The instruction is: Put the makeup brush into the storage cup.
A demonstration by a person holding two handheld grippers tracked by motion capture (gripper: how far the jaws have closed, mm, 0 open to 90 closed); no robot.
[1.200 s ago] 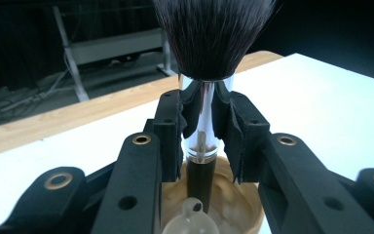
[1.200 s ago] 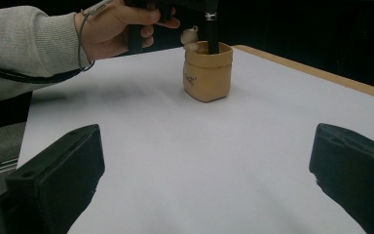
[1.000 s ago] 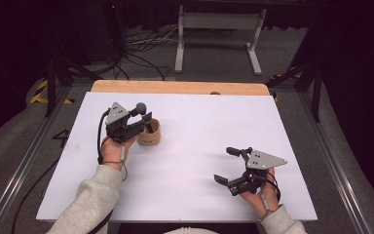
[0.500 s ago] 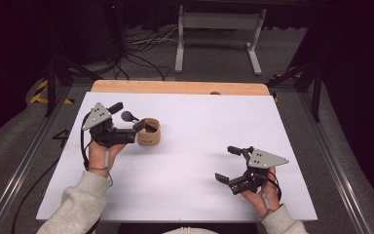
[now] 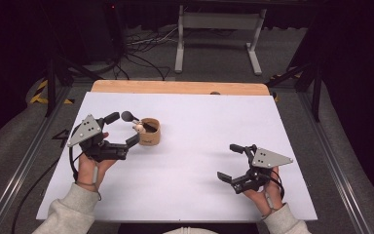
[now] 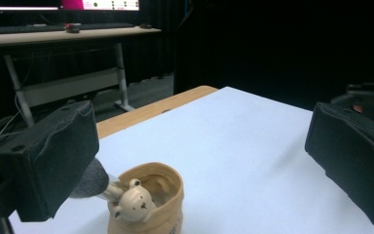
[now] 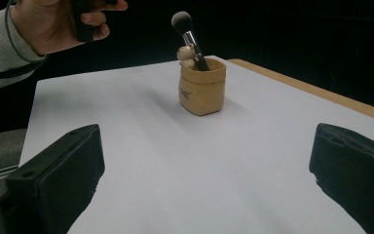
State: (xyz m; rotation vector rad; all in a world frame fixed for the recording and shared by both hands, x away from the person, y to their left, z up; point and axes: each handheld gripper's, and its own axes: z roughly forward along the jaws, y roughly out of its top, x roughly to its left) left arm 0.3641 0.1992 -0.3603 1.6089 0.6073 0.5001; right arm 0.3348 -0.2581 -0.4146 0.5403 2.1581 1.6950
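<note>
- The small tan pouch-shaped cup (image 5: 149, 132) stands upright on the white table cover (image 5: 199, 146), left of the middle and towards the far half; a little cream bear figure (image 5: 138, 127) sits on its left rim.
- A makeup brush with a dark fluffy head and a silver ferrule (image 5: 128, 116) stands in the cup, leaning out to the left over the bear; in the right gripper view the brush (image 7: 189, 33) rises tilted above the cup (image 7: 202, 86).
- The left gripper (image 5: 126, 129) sits just left of the cup, its jaws spread wide and having just been opening; nothing is pressed between them; in the left gripper view the cup (image 6: 147, 200) and bear (image 6: 131, 204) lie low between the two black pads (image 6: 53, 158), clear of both.
- The right gripper (image 5: 230, 161) rests at the near right of the table, well apart from the cup; its jaws stand spread with only bare cover between them.
- A bare wooden strip (image 5: 175, 87) shows along the far edge of the table.
</note>
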